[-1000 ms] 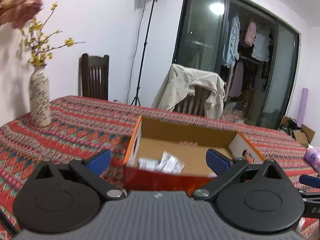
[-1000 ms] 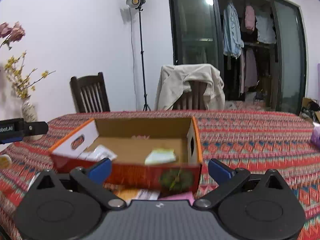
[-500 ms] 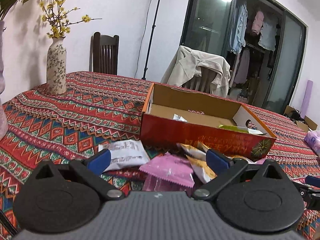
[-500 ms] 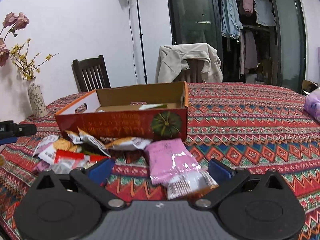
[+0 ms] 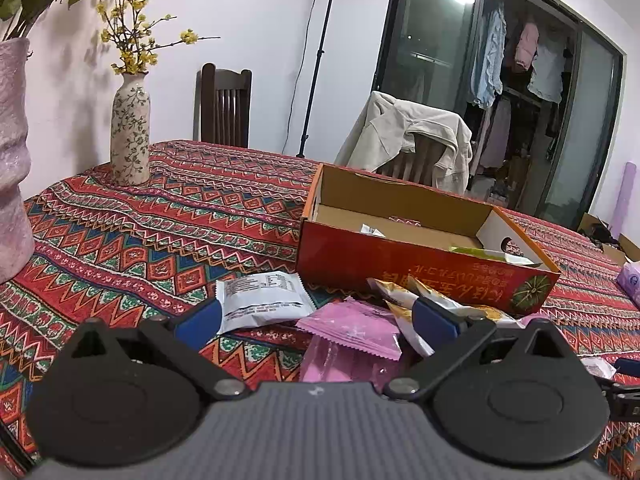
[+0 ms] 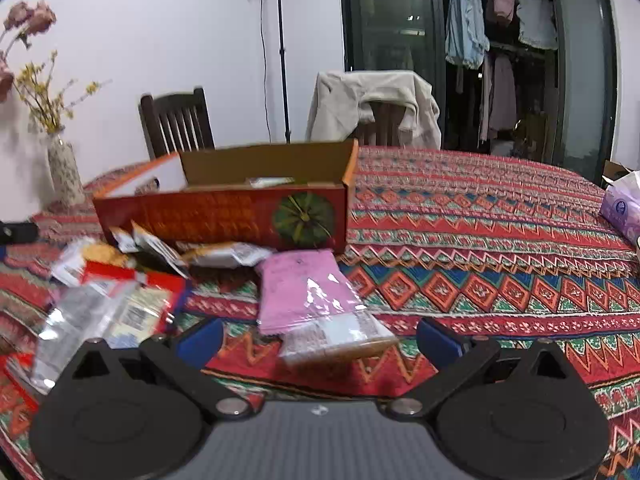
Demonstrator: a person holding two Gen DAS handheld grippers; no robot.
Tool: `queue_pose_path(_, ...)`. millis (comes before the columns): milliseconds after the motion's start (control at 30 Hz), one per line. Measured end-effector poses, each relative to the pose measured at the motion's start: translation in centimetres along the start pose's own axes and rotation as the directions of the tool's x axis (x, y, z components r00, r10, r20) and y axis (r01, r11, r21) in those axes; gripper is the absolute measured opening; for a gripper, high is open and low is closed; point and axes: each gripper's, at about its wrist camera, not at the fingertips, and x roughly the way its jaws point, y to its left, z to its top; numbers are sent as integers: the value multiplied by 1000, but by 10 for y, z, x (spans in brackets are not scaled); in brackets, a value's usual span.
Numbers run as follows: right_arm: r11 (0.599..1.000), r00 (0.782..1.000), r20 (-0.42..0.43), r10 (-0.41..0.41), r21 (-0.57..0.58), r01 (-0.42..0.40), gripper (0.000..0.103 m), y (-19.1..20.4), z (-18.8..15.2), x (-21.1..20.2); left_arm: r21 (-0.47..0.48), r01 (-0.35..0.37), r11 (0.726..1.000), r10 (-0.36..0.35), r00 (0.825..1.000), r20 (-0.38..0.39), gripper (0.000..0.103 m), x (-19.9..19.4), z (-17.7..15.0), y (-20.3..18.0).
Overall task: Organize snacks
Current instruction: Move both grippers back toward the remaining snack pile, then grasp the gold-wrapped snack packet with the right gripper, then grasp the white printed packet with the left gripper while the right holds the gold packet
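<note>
**A:** What has changed, starting with the largest thing on view?

**B:** The bench point(image 5: 168, 216), under its red patterned cloth, now fills the lower half of both views. A second ago each camera looked almost level into the cardboard box point(image 5: 404, 256); both have since dropped and pulled back, so the loose snacks in front of the box have come into sight.

**A:** And the box itself?

**B:** It sits where it was, open-topped, with a few packets already inside, a pale green one point(image 5: 492, 254) against its near wall. Most snacks remain outside it.

**A:** Which ones lie nearest the tools?

**B:** In the right wrist view, a pink packet point(image 6: 304, 288) lies just ahead of the right hand-held gripper point(image 6: 319, 334), overlapping a clear-ended packet beneath it. To its left is a heap of red and clear wrappers point(image 6: 120, 300). In the left wrist view, a white packet point(image 5: 262, 298) lies by the left finger of the left hand-held gripper point(image 5: 316, 320), with another pink packet point(image 5: 352, 326) between the fingers.

**A:** State of the two tools?

**B:** Both are released, fingers spread wide, nothing between them gripped.

**A:** Meaning for the task?

**B:** Judged from this, a drop-off is done and each tool has lowered toward the pile for its next pick; the sorting looks far from finished.
</note>
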Motion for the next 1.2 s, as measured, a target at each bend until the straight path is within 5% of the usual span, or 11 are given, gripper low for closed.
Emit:
queue_pose_path(333,999,997,-66,35,-28,-37,89,-4,4,26,-2,-27,1000,27,1000,-8,103,-3,0,3)
queue_pose_path(500,997,997,-68,24,-70,-29,64,1,3,30,3,-24,1000,24,1000,-12,103,-4,1,1)
queue_pose_path(1200,997,989,132,62,-52,-56,63,21,25,-14,2,-98,995,98,993,-59,103,23,9,16)
